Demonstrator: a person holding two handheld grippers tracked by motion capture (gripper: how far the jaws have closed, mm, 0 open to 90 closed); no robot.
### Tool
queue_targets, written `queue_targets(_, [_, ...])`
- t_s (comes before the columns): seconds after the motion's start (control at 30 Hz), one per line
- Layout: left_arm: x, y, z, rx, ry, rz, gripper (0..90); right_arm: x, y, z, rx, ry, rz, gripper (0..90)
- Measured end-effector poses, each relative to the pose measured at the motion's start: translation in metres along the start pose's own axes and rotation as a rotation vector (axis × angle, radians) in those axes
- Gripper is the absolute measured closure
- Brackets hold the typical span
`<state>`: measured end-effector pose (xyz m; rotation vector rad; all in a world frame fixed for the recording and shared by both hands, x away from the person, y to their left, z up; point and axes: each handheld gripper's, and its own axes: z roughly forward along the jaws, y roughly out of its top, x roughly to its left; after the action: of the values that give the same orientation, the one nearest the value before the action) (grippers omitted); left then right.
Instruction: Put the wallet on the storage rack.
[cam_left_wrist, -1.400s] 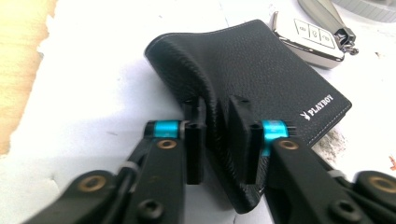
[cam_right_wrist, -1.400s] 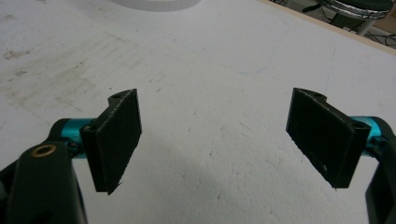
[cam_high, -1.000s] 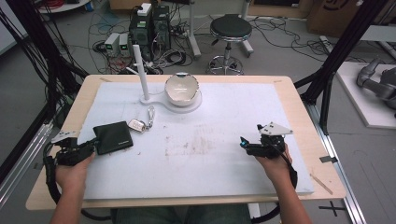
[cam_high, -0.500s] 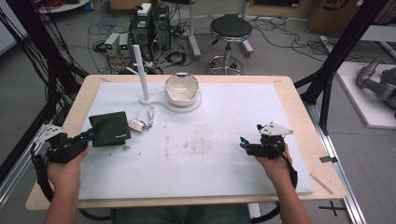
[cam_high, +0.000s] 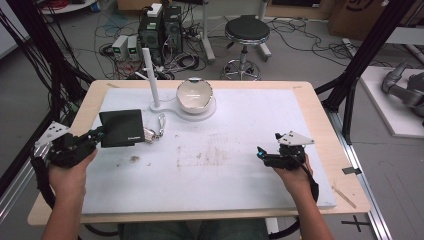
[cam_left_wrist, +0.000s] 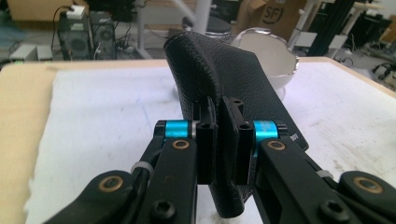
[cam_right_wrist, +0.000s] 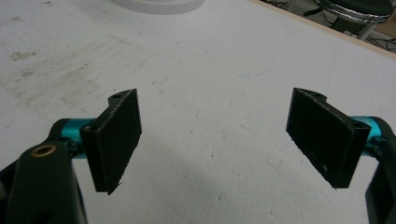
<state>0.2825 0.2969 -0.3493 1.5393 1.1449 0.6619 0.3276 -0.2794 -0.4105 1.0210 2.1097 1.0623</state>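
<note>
The left gripper is pinching the black wallet, its fingers hiding the wallet's near edge; the right gripper is gaping empty.

The light is even and rather bright, from above, and the shadows on the counter are soft and weak. The high view is a little soft, with mild bending at its edges. In the left gripper view the background is blurred. The right gripper view is sharp, without glare.
</note>
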Motion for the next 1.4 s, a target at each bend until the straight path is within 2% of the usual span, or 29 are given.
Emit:
queue_targets(0.33, [-0.041,0.051,0.028,-0.035,-0.118,0.207,83.9,0.000,0.000,-0.002,-0.002,0.000,0.011,18.4])
queue_targets(0.43, [-0.051,0.063,0.039,-0.029,-0.140,0.243,83.9,-0.001,-0.001,-0.002,-0.001,0.000,0.017,18.4])
queue_targets(0.53, [-0.056,0.070,0.046,-0.023,-0.147,0.262,83.9,-0.001,-0.001,-0.002,-0.001,0.001,0.016,18.4])
queue_targets(0.7, [-0.060,0.076,0.056,-0.015,-0.165,0.281,83.9,-0.001,-0.001,-0.001,0.000,0.004,0.018,18.4])
queue_targets(0.83, [-0.060,0.080,0.068,-0.004,-0.181,0.329,84.0,0.000,-0.001,-0.001,-0.001,0.006,0.017,18.4])
queue_targets(1.0, [-0.059,0.086,0.089,0.000,-0.209,0.406,83.9,0.000,-0.001,-0.003,-0.002,-0.001,0.010,18.4])
queue_targets(1.2, [-0.064,0.100,0.117,-0.007,-0.238,0.447,83.9,0.000,-0.004,-0.003,0.008,-0.009,0.020,18.4])
queue_targets(1.4, [-0.074,0.117,0.146,-0.004,-0.249,0.507,83.8,0.000,-0.006,-0.003,0.014,-0.014,0.021,18.4])
